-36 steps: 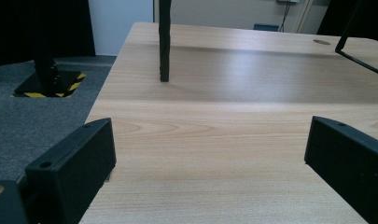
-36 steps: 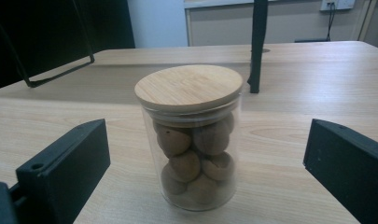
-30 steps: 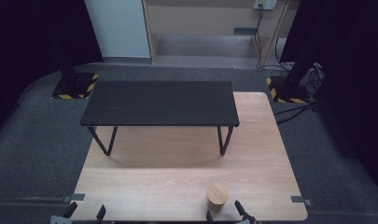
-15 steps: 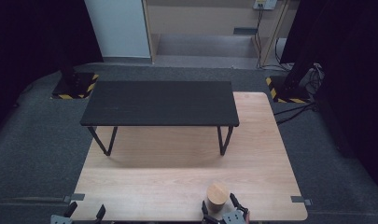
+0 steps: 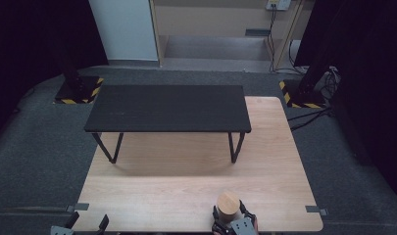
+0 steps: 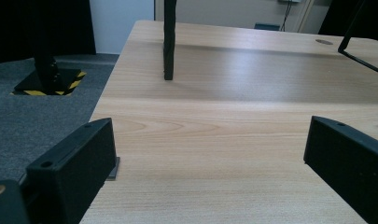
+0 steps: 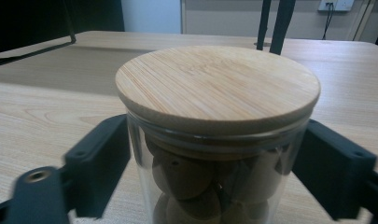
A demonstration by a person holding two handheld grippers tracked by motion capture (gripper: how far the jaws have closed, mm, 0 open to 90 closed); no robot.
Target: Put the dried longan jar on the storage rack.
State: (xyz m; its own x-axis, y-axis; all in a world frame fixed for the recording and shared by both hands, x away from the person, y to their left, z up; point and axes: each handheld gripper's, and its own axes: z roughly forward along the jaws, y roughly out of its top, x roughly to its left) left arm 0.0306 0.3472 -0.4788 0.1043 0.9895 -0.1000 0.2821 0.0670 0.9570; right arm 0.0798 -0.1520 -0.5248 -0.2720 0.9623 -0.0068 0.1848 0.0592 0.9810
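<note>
I am bringing my right gripper (image 5: 229, 221) around the glass jar (image 7: 214, 186), which is standing upright near the front edge of the desk (image 5: 186, 196), right of centre, with its bamboo lid (image 7: 218, 84) on and brown wooden balls (image 7: 177, 175) inside. The fingers (image 7: 100, 163) are sitting apart on either side of the glass, apparently not yet pressing it. I judge this the approach to a grasp; next I should close evenly on the jar's body. My left gripper (image 6: 210, 172) is waiting with fingers wide apart over bare desk at the front left corner.
</note>
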